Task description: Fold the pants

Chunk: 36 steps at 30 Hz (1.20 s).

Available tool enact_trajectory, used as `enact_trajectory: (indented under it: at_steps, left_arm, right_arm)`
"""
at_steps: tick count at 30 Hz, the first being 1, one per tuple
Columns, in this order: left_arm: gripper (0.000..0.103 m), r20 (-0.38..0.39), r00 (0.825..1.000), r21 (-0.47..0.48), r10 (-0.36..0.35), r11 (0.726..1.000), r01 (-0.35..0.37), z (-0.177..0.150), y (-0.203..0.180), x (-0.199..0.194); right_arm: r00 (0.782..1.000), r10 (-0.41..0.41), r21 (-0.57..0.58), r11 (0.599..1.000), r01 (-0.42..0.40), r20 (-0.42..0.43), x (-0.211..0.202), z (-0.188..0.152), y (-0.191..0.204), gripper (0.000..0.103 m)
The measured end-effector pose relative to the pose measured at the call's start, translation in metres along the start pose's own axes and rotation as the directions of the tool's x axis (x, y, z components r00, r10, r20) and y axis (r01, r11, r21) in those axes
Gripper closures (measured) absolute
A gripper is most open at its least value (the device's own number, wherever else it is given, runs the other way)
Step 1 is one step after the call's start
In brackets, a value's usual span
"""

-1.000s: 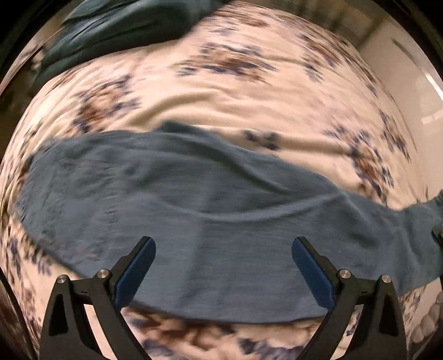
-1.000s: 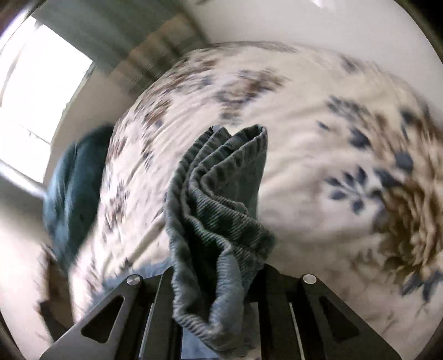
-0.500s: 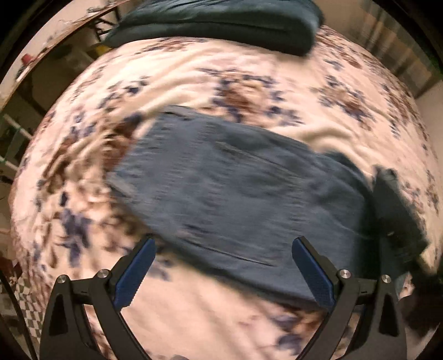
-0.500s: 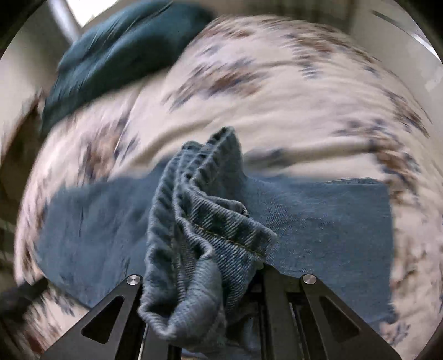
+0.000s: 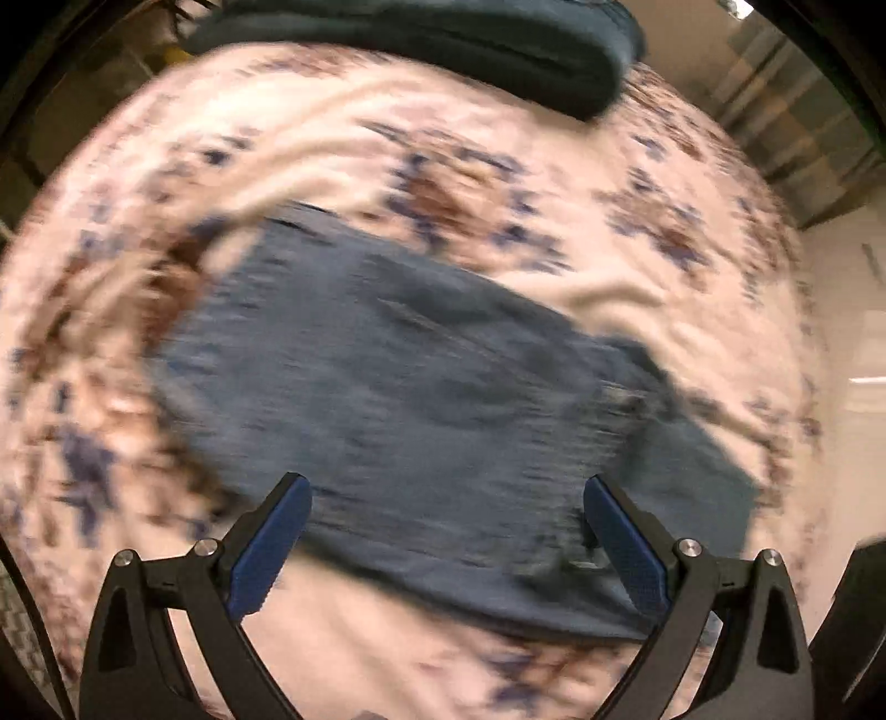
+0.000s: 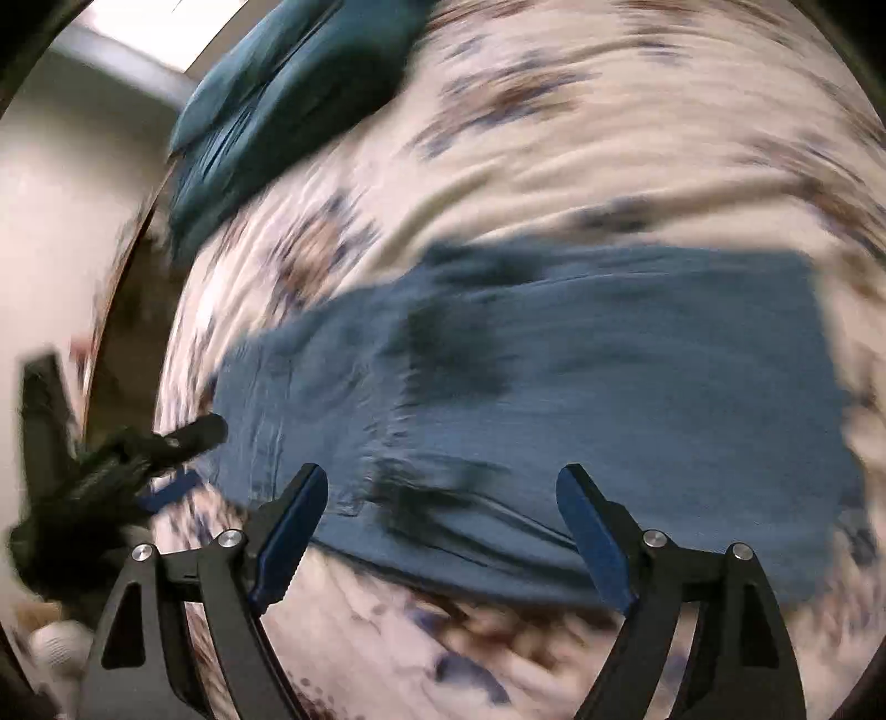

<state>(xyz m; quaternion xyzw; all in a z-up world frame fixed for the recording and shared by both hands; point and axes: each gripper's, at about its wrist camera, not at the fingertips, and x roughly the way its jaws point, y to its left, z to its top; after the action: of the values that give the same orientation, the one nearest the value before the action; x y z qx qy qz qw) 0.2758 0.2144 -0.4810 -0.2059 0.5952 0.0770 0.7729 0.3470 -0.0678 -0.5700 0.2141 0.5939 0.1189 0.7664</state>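
The jeans lie folded over into a blocky blue slab on the floral bedspread, right out in front of and below both claws. The right gripper has just been opening its jaws and now stands wide with nothing between the pads. The denim is under it, not in it. The left gripper is spread wide too, empty, hanging over the near edge of the same slab. Both views are pretty smeared, so don't ask me about seams.

My read: one fold has just been laid down and the step in hand is tidying it or setting up the next fold. To do that well I'd get both claws onto the same short end, one per corner, and bite through all the layers at once, not just the top. There's a rumpled, darker bunch near the middle of the denim ahead of the right claw; I'd flatten that first or it'll bake into the next fold.

Further out past the jeans, a dark teal pillow sits at the far edge of the bed, well clear.
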Motion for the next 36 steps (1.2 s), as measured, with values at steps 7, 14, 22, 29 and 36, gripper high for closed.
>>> enact_trajectory:
  at_steps: [7,14,22,29,36]
  left_arm:
    - [0.004,-0.252,0.960,0.080,-0.124,0.986,0.148,-0.011,-0.075,0.073]
    - [0.025,-0.352,0.926,0.298,0.139,0.954,-0.030,-0.045,-0.078,0.120]
    - [0.026,-0.318,0.941,0.002,-0.114,0.993,0.121,-0.032,-0.057,0.077]
    - [0.041,-0.367,0.928,-0.035,-0.064,0.998,0.055,-0.034,-0.051,0.113]
    - [0.077,-0.302,0.950,0.022,-0.073,0.996,0.083,-0.052,-0.051,0.084]
  right_arm:
    - [1.000,0.028,0.399,0.917,-0.023,-0.006,-0.033,-0.019,-0.123,0.027]
    - [0.984,-0.057,0.478,0.868,0.132,-0.167,0.008,-0.038,-0.174,0.082]
    - [0.989,0.059,0.555,0.831,0.025,-0.133,-0.013,-0.054,-0.168,0.045]
    - [0.983,0.094,0.616,0.787,0.024,-0.159,0.014,-0.057,-0.162,0.045]
    - [0.983,0.075,0.622,0.782,0.046,-0.167,0.025,-0.060,-0.159,0.045]
